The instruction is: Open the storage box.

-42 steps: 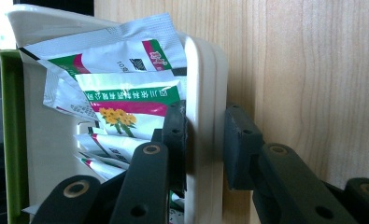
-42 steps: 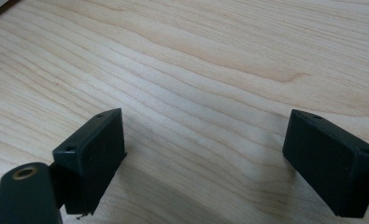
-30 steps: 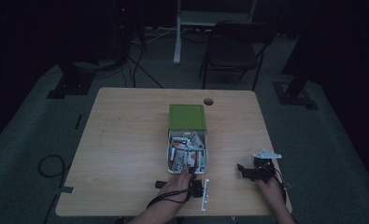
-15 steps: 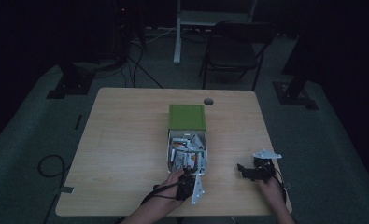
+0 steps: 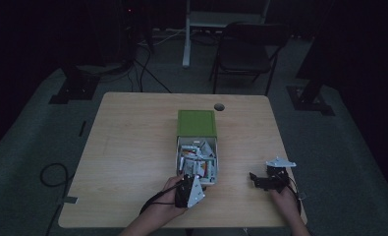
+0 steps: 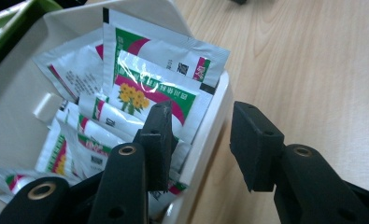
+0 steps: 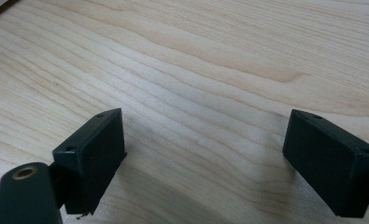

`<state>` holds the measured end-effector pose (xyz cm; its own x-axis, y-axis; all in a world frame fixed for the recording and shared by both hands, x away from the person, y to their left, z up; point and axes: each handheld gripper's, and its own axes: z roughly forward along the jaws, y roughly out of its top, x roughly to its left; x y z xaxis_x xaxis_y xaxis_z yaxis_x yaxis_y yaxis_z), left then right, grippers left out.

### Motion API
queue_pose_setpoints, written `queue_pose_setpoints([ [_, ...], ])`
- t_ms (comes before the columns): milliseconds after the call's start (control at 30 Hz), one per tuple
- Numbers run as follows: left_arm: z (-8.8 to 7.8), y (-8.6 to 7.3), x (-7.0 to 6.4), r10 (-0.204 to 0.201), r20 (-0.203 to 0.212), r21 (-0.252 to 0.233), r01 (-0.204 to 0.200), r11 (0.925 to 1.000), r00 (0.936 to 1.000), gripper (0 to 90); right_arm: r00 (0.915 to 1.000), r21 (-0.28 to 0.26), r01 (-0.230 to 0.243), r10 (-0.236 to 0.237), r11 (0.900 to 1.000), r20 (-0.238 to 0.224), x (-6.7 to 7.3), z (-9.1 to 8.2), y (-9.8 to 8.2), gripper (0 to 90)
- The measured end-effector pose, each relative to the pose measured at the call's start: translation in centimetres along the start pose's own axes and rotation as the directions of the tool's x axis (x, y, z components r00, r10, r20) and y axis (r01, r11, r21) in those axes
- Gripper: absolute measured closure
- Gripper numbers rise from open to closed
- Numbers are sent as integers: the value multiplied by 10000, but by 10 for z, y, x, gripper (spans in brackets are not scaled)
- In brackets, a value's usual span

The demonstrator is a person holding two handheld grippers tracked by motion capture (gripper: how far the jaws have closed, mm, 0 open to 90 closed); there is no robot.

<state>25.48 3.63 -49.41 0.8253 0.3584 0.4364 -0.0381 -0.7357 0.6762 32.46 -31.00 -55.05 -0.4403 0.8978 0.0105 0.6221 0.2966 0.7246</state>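
While the right gripper (image 5: 260, 181) rested with its jaws spread wide over bare wood at about four o'clock on the table (image 5: 132, 147), the left gripper (image 5: 187, 183) worked at the near end of the white box (image 5: 178, 152), which lay just past the table's centre toward five o'clock. Seen from above, the box stood open with its green lid (image 5: 196, 123) folded back at twelve o'clock, and a jumble of sachets (image 5: 197, 158) lay inside it. From the left gripper view, the jaws stood partly apart and straddled the white box's side wall (image 6: 205, 140): one black jaw reached inside among the packets, the other hung outside over the wood at three o'clock of the wall. A gap showed between the outer jaw and the wall, so the pads did not press on it. Nearest the inner jaw stood a flower-printed sachet (image 6: 145, 93), white with green and magenta bands and a cluster of yellow blooms, leaning upright against a second like packet behind it at twelve o'clock; whether the inner pad touched it could not be told. In the right gripper view, nothing but pale wood grain (image 7: 196, 70) lay between the two black jaws.
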Motion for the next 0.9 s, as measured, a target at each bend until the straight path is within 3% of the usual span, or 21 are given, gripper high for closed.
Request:
queue_pose_setpoints([
  [200, -11, -4, 6, -561, 233, -567, 573, 9967, 9982, 598, 10000, 3, -5, 5, 10000, -1, 0, 0, 0, 123],
  [233, -16, -6, 9, -720, 282, -840, 741, 9937, 9970, 598, 10000, 4, 2, -2, 10000, 1, 0, 0, 0, 123],
  [300, -19, -7, 11, -883, 357, -934, 913, 9914, 9955, 598, 10000, 2, 5, -5, 10000, 1, 0, 0, 0, 123],
  [400, -28, -11, 18, -1125, 223, -1078, 1143, 9876, 9934, 598, 10000, 3, 6, -6, 10000, 2, 0, 0, 0, 123],
  [433, -33, -14, 24, -1373, 34, -1189, 1368, 9834, 9905, 598, 10000, 0, 6, -6, 10000, 0, 0, 0, 0, 123],
  [900, -55, -29, 49, -2129, -754, -1540, 1996, 9677, 9742, 598, 10000, 3, 6, -6, 10000, 2, 0, 0, 0, 123],
])
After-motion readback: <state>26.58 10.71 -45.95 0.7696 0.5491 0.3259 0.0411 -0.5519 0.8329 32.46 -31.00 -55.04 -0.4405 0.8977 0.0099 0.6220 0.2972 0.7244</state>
